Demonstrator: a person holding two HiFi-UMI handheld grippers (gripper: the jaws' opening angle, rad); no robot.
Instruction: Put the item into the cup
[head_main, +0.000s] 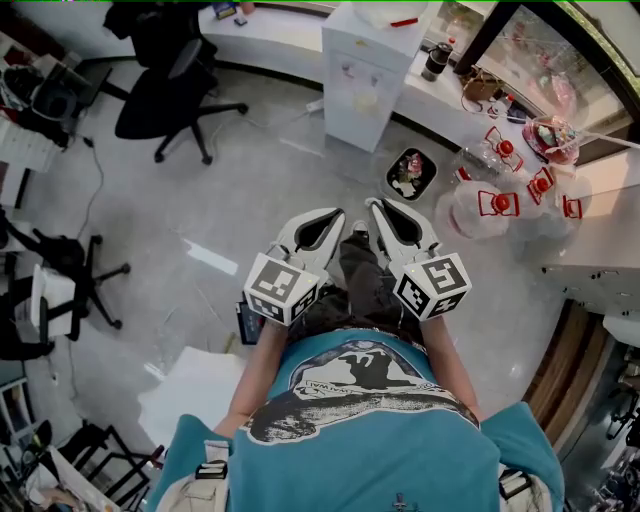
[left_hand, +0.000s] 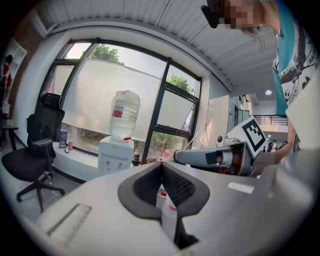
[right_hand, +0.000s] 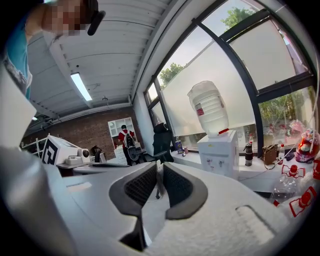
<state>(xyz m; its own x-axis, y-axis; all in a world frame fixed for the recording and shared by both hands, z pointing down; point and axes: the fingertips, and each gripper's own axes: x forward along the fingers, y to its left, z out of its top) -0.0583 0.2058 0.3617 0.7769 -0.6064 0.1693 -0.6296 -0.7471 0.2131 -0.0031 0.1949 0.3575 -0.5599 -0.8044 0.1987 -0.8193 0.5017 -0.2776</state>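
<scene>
Teal shirt fills the lower frame. Above it, at centre, the left gripper and right gripper sit side by side, fingers together on nothing.

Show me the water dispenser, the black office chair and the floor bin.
water dispenser (head_main: 360, 100), head view, cabinet front.
black office chair (head_main: 155, 108), head view, seat.
floor bin (head_main: 390, 176), head view, left rim.

Open floor before water dispenser
</scene>
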